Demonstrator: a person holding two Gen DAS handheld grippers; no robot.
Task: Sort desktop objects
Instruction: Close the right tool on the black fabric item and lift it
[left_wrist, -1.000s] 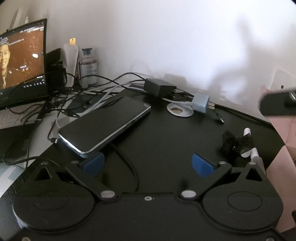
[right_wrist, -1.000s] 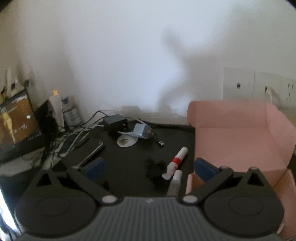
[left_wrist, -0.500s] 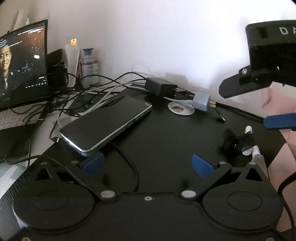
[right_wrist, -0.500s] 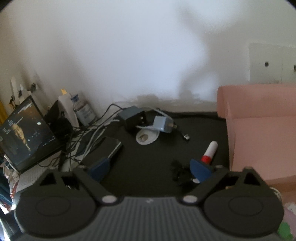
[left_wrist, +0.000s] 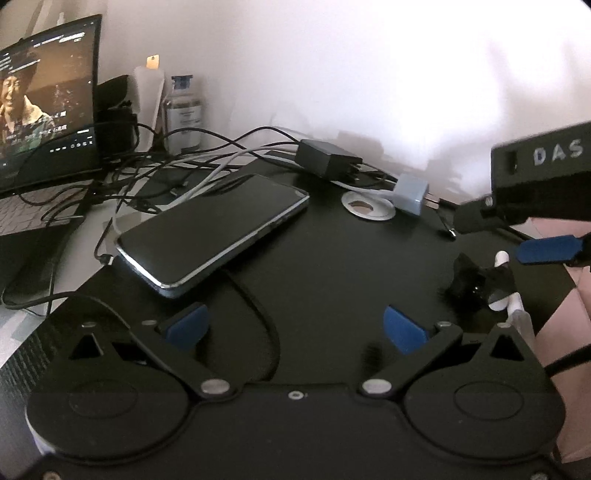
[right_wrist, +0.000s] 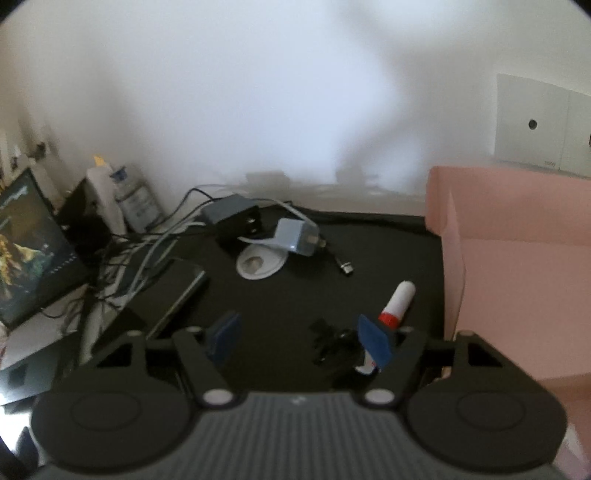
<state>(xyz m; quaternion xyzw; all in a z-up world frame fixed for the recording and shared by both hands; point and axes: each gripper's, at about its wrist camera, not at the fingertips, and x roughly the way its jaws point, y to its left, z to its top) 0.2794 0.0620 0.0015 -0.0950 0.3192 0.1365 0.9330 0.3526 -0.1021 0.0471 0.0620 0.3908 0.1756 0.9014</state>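
Observation:
A black bow-shaped hair clip (right_wrist: 330, 341) (left_wrist: 476, 284) lies on the black desk mat (right_wrist: 295, 295). My right gripper (right_wrist: 299, 341) hovers low over it. Its jaws have just been closing and stand half open, with the clip between them near the right pad (right_wrist: 375, 343), untouched. A white tube with a red band (right_wrist: 397, 302) lies just beyond, and a second white tube (left_wrist: 517, 312) sits partly behind that pad. My left gripper (left_wrist: 295, 326) is open with only a black cable between its fingers. A dark phone (left_wrist: 210, 236) lies just ahead of it.
A pink box (right_wrist: 517, 277) stands open at the right. At the back lie a black charger (left_wrist: 328, 158), a blue-grey plug (left_wrist: 410, 194) and a white disc (left_wrist: 367, 206), amid tangled cables. A laptop (left_wrist: 44, 99) and bottles (left_wrist: 183, 110) stand at the left.
My right gripper has moved forward and down over the black clip, and its jaws have narrowed. In the left wrist view it has come in from the right. The left gripper has stayed put.

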